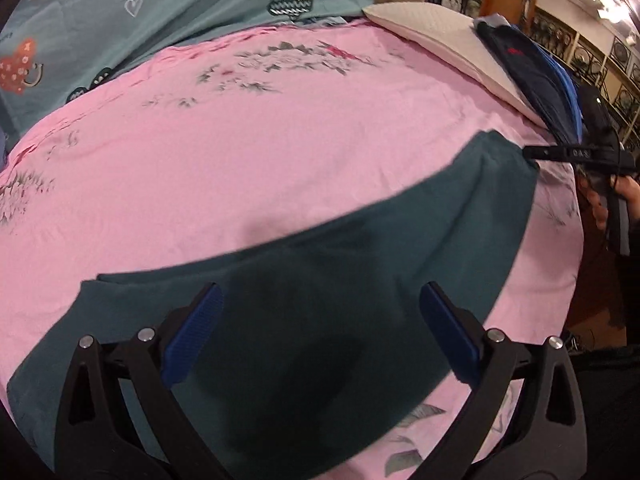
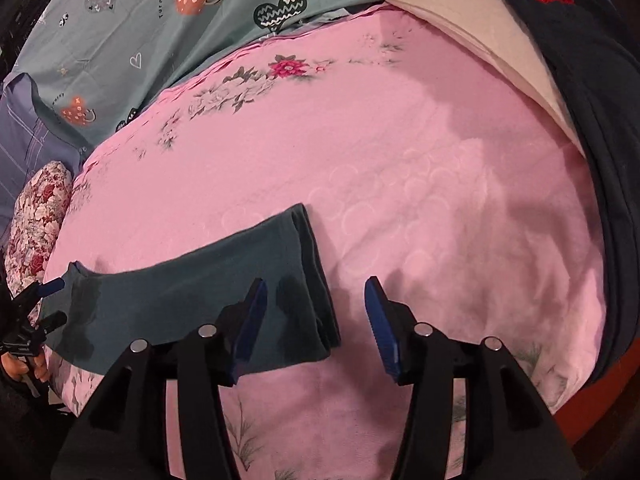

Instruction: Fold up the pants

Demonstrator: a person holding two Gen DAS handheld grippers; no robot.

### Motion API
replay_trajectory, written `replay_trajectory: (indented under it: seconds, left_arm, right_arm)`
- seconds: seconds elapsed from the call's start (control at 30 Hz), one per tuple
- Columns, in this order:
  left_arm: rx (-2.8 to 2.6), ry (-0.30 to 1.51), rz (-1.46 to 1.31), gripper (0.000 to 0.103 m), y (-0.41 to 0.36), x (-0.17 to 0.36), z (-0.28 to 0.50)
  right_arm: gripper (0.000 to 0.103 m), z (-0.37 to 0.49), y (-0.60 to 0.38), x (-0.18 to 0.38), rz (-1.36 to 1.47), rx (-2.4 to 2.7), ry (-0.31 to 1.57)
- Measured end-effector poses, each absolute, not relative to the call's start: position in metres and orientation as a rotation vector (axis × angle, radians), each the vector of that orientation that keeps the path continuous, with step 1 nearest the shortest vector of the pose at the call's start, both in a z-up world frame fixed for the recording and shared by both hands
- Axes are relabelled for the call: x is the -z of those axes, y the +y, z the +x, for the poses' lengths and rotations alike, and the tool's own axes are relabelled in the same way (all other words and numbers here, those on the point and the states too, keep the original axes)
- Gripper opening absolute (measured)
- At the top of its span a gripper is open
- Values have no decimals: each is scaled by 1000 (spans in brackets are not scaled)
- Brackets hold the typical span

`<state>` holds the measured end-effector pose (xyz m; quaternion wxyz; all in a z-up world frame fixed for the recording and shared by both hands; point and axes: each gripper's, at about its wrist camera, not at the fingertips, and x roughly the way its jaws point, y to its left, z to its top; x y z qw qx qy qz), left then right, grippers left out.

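Pants point(image 1: 320, 280) lie flat on the pink bed sheet point(image 1: 240, 152) as a long doubled strip, so you're between folds. Left gripper point(image 1: 318, 334) hovers over the strip's middle, fingers apart, holding nothing. Right gripper point(image 2: 316, 326) sits over the strip's end edge, fingers also apart and empty. Next move, I'd say: pinch that end and carry it across toward the other end, keeping edges aligned. No containers in view.

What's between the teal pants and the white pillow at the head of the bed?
Only bare pink floral sheet. In the right wrist view nothing lies between the teal pants and the white pillow; the left wrist view agrees. Both grippers are open.
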<state>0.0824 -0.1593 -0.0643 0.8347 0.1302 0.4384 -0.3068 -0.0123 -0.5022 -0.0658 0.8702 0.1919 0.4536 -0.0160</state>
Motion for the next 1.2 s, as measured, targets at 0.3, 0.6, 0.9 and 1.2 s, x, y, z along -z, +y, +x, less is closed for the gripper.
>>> replay_trajectory:
  seconds: [0.3,0.6,0.9,1.2]
  left_arm:
    - [606,975,240,101,-158,91,77]
    - [468,875,46,101,-84,52,76]
    - [287,887,-34,101,6,64,49]
    - [377,888,4,101,3,74,35]
  right_arm:
    - [8,-10,-500,79,550,-41,947]
    - [8,9,-356,-27,391,-357,812]
    - [16,44,-118,55,-9,-598,1011]
    - [49,1,-127,16,-69,-597,877]
